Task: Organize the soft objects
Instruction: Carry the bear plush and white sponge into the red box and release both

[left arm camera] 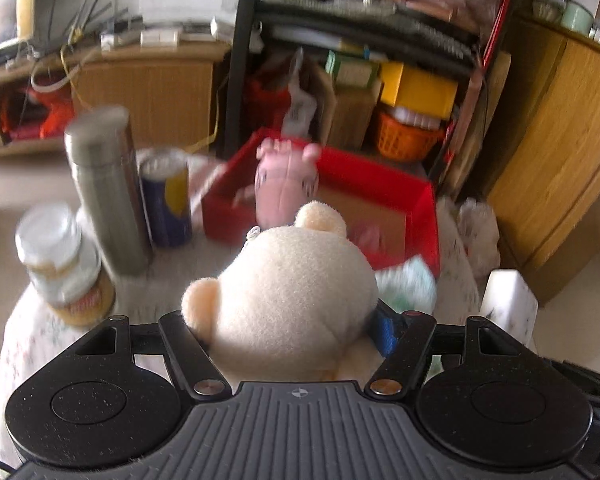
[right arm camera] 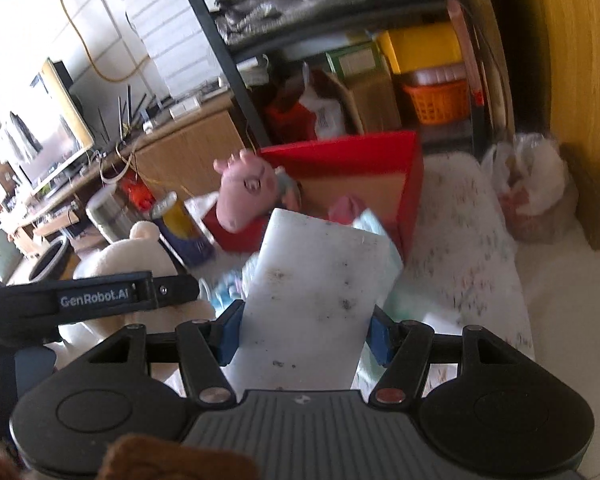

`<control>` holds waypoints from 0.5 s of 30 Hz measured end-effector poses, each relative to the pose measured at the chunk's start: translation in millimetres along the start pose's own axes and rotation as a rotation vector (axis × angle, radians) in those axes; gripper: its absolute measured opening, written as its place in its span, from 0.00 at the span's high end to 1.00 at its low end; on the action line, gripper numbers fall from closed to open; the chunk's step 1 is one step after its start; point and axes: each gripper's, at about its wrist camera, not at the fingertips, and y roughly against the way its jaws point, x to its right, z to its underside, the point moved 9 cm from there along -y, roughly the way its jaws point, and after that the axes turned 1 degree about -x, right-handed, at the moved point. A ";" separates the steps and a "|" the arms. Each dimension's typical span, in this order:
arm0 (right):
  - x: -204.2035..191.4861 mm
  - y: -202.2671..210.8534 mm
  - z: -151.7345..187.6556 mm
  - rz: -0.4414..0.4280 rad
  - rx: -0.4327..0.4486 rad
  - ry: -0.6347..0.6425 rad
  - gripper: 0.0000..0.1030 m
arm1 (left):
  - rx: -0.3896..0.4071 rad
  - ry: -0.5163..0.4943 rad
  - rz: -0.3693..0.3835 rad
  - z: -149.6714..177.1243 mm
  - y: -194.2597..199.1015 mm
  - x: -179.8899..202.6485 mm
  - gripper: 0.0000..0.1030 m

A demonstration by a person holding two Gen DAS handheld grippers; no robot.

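- The left gripper [left arm camera: 290, 336] has its fingers closed around a cream plush bear [left arm camera: 288, 296], held above the floral tablecloth [left arm camera: 32, 340].
- The right gripper [right arm camera: 304, 336] clamps a white foam block [right arm camera: 316, 292] — blue pads pressed against both sides.
- Ahead sits a red cardboard box [left arm camera: 380, 188]; a pink plush pig [left arm camera: 286, 184] stands inside it.

Left gripper [left arm camera: 288, 336] and right gripper [right arm camera: 304, 336] jaws both clamped.

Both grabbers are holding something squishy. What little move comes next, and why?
Probably the left gripper carries the cream teddy forward over the red box and lets go: the pink pig already sits there.
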 end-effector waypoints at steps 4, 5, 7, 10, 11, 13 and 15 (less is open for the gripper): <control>-2.8 -0.1 -25.1 0.008 0.049 0.014 0.67 | 0.066 -0.003 -0.011 -27.4 1.8 4.2 0.33; -2.7 -0.8 -32.5 0.014 0.063 0.018 0.67 | 0.078 -0.002 -0.011 -33.8 1.5 4.7 0.33; -1.8 -3.2 -45.7 0.018 0.084 0.021 0.67 | 0.093 -0.003 -0.013 -45.2 -0.7 5.6 0.33; 0.2 -11.3 -64.2 0.026 0.103 0.017 0.67 | 0.105 0.003 -0.027 -58.5 -8.6 2.3 0.33; 1.6 -14.7 -69.9 0.030 0.107 0.015 0.67 | 0.106 0.009 -0.031 -61.5 -11.2 0.4 0.33; 4.0 -20.6 -79.0 0.038 0.115 0.015 0.67 | 0.106 0.027 -0.036 -68.9 -16.8 -3.2 0.33; 5.6 -27.1 -87.8 0.042 0.119 0.012 0.67 | 0.106 0.034 -0.043 -77.0 -23.6 -4.7 0.33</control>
